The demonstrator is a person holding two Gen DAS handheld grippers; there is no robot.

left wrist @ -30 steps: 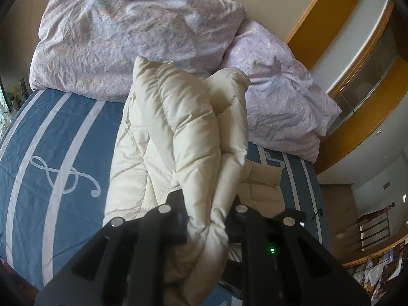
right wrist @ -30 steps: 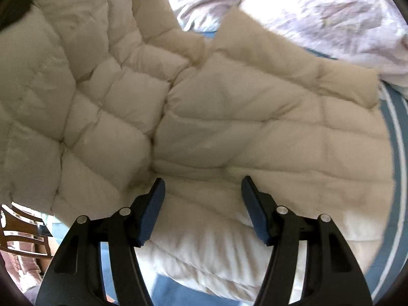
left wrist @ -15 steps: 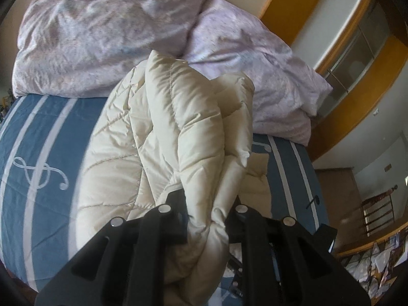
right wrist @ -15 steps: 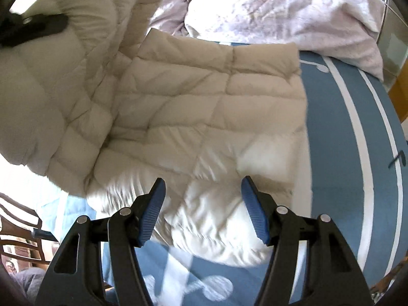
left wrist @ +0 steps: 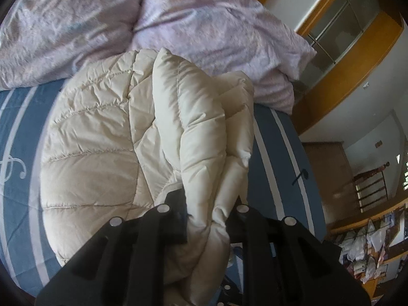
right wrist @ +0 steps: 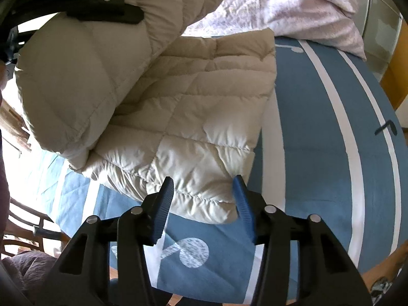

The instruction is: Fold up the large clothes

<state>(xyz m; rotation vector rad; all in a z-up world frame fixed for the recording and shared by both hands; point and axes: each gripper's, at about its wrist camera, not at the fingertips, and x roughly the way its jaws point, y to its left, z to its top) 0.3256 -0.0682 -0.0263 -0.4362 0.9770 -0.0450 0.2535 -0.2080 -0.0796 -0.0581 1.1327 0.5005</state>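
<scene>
One cream quilted jacket [left wrist: 107,137] lies on one bed with a blue, white-striped sheet [right wrist: 318,132]. At the head of the bed is lilac bedding [left wrist: 204,25] in two heaps. Two tongs show: the left tongs [left wrist: 207,204] and the right tongs [right wrist: 202,204], each with two fingers.

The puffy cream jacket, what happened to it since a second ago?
The left gripper carried its bunched fold of the puffy cream jacket across, spreading more of it over the blue striped bed. The right gripper pulled back to the jacket's near corner, its jaws closing around it. The left grip and the lilac duvet stayed.
</scene>
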